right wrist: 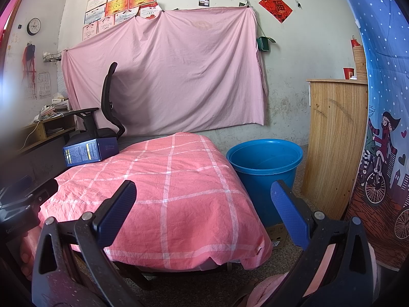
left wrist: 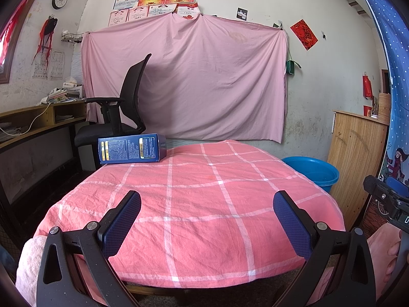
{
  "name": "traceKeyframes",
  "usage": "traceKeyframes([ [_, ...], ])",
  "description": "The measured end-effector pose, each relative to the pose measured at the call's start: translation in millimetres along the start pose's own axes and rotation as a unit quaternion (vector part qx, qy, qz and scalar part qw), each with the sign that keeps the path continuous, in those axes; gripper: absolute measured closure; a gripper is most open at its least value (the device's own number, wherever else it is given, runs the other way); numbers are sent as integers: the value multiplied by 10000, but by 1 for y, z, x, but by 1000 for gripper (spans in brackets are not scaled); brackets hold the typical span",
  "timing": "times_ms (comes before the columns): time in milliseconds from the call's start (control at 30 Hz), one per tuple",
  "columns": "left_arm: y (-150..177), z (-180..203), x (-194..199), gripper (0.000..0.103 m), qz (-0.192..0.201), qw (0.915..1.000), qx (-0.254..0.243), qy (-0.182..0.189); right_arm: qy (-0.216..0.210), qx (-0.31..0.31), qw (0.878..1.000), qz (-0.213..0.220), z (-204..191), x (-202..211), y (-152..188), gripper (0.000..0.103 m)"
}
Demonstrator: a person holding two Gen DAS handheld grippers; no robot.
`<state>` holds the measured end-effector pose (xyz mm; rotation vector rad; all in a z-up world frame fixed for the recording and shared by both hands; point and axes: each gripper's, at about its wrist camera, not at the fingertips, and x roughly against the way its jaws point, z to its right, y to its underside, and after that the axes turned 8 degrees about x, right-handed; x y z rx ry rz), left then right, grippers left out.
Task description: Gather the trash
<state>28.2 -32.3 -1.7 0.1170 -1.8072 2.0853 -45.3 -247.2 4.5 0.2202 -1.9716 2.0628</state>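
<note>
Surface: a low bench draped in a pink checked cloth, bare except for one item.
Trash item: a dark blue carton lies on its long side at the far left corner of the bench, printed panel up, one end at or just over the edge; the office chair stands just behind it.
Receptacle: a blue bucket stands on the floor, beside the far right part of the bench, mouth up and apparently empty; judged to be the intended bin, placed within reach of the right side.
Left hand-held gripper: released, fingers spread wide, nothing between them; held low at the near edge, aimed across the bench. The carton sits ahead and to its left, well apart.
Right hand-held gripper: released likewise, empty; held over the near right corner, with the bucket showing between its fingers beyond.
Stage: judged as start of collection; carton not yet approached.
Next move: the left side seems better placed for the carton, gripping across its narrow faces.
Risk: a nudge could tip the carton off the corner.
</note>
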Motion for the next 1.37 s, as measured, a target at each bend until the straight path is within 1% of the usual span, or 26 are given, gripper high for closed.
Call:
traceKeyframes([
  [667,0,-1,0,2,-1,10000,0,5,0,1,10000,0,-1,0,0,0],
  [1367,-2,-2,-4,1,-24,10000,-17,-80,-8,8,10000,-19,-1,0,1,0],
])
